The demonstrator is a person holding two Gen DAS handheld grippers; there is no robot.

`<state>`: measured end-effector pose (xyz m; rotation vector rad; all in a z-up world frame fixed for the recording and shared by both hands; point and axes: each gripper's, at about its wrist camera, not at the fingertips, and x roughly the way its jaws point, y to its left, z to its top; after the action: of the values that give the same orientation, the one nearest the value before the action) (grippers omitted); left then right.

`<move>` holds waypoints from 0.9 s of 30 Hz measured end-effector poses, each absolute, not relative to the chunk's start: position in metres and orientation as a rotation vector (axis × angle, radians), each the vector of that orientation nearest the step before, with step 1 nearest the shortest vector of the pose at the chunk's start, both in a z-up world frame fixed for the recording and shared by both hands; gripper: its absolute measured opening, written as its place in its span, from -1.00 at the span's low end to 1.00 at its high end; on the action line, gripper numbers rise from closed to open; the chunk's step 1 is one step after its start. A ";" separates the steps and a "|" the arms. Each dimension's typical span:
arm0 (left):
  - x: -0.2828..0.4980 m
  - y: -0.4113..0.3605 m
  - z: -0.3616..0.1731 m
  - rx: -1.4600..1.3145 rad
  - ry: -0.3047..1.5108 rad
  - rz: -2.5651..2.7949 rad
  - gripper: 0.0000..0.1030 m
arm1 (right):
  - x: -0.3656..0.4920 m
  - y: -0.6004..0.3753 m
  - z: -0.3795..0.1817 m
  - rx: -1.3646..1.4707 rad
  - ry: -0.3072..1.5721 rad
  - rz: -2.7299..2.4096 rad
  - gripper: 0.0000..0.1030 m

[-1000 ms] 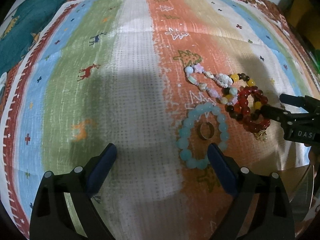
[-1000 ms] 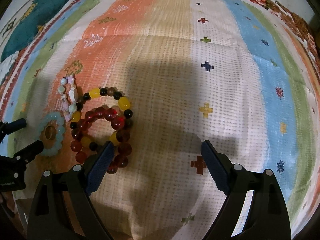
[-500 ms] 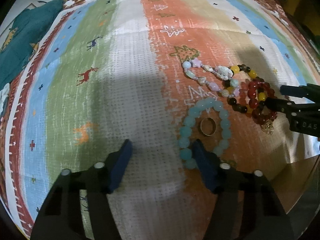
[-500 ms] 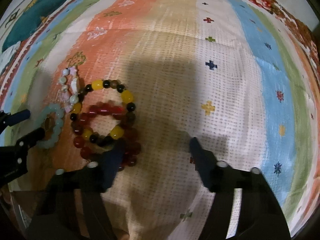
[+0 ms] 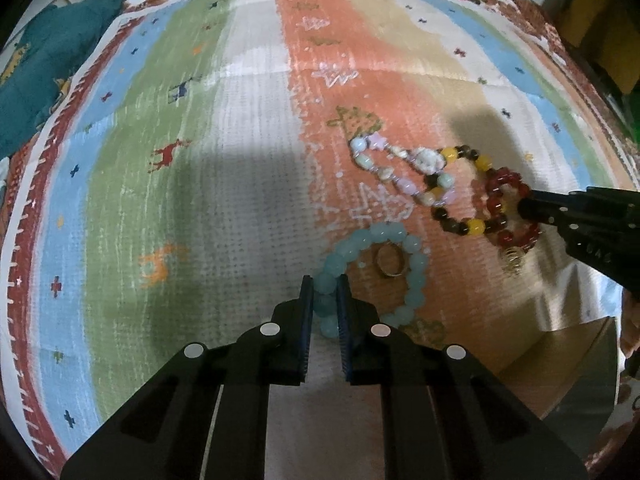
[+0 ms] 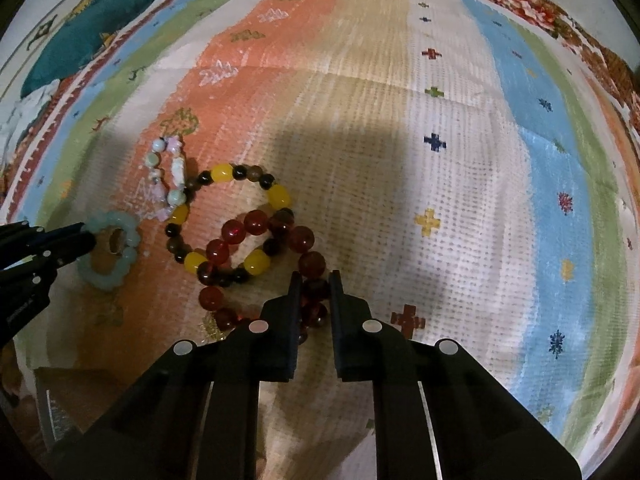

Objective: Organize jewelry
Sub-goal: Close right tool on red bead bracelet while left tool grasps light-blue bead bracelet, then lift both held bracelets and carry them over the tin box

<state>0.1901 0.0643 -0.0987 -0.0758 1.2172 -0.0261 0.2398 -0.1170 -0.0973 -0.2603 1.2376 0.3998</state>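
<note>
The light blue bead bracelet (image 5: 374, 276) lies on the orange stripe of the striped cloth (image 5: 240, 184), at about 5 o'clock from the middle of the left wrist view. A gold ring (image 5: 391, 261) lies inside its loop. The left gripper (image 5: 324, 292) has its 2 fingers nearly together, pinched on the beads at the bracelet's 8 o'clock side.

At 1 o'clock from that bracelet lies a pastel charm bracelet (image 5: 404, 172), touching a yellow-and-brown bead bracelet (image 6: 230, 224) at 3 o'clock of it. A dark red bead bracelet (image 6: 264, 264) overlaps the yellow-and-brown one on its 5 o'clock side. The right gripper (image 6: 314, 284) has its 2 fingers closed to a narrow gap, clamped on the red beads at that bracelet's 4 o'clock edge. A small gold charm (image 5: 514, 258) sits at the red bracelet's near end.

A dark teal cloth (image 6: 92, 20) lies at 10 o'clock past the striped cloth's patterned border.
</note>
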 end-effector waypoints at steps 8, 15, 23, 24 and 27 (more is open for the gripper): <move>0.181 0.049 -0.069 -0.088 1.150 -0.066 -0.79 | 0.224 -0.117 -0.071 -0.236 1.196 0.440 -0.73; 0.173 0.040 -0.050 -0.096 1.104 -0.088 -0.79 | 0.210 -0.112 -0.056 -0.230 1.164 0.475 -0.73; 0.169 0.044 -0.032 -0.131 1.060 -0.094 -0.79 | 0.201 -0.112 -0.038 -0.211 1.126 0.492 -0.73; 0.168 0.044 -0.030 -0.135 1.056 -0.095 -0.79 | 0.200 -0.113 -0.036 -0.211 1.120 0.493 -0.73; 0.165 0.045 -0.025 -0.144 1.040 -0.095 -0.79 | 0.196 -0.113 -0.028 -0.204 1.102 0.497 -0.73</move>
<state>0.1653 0.0454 -0.0251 -0.1442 1.0404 -0.0950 0.1956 -0.1134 -0.0277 -0.2036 1.1016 0.4971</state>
